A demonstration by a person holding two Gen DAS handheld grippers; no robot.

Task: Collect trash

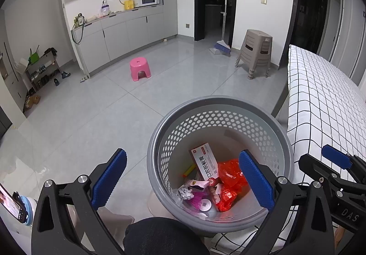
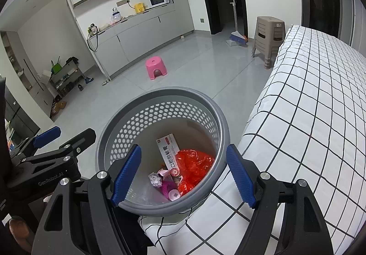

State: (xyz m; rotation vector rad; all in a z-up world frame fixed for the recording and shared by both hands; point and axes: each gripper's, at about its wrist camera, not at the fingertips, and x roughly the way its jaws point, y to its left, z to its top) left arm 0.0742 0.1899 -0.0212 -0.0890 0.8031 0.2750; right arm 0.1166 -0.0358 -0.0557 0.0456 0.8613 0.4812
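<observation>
A round grey plastic wastebasket [image 1: 160, 140] with a honeycomb-perforated wall stands on the pale grey tiled floor [image 1: 91, 117], just beside the white bedcover with a black grid pattern [image 1: 320, 106], which lies at its three o'clock. The left gripper [image 1: 183, 177] hangs above the basket's nine o'clock side with its jaws spread wide and nothing between the blue ribbed pads: one pad sits over the bare floor outside the rim, the other over the basket's mouth. The right gripper [image 2: 184, 175] is poised above the same basket from the bed side, its jaws also standing wide and empty; the basket's trash shows straight through the gap between its fingers. At the bottom of the basket lie a white and red cardboard toothpaste box [image 2: 169, 152] leaning up toward twelve o'clock, a crumpled red plastic bag [image 2: 194, 163] at its three o'clock and touching it, a scrunched white paper ball [image 2: 155, 180] toward seven o'clock, and a magenta wrapper [image 2: 165, 187] with a small round white lid [image 2: 174, 194] toward six o'clock. In the left wrist view a short yellow stick [image 1: 188, 170] peeks out at the box's nine o'clock. Well apart, across the floor toward twelve o'clock, stand a small pink plastic stool [image 1: 140, 68] and a stack of taupe plastic stools [image 1: 256, 53].
</observation>
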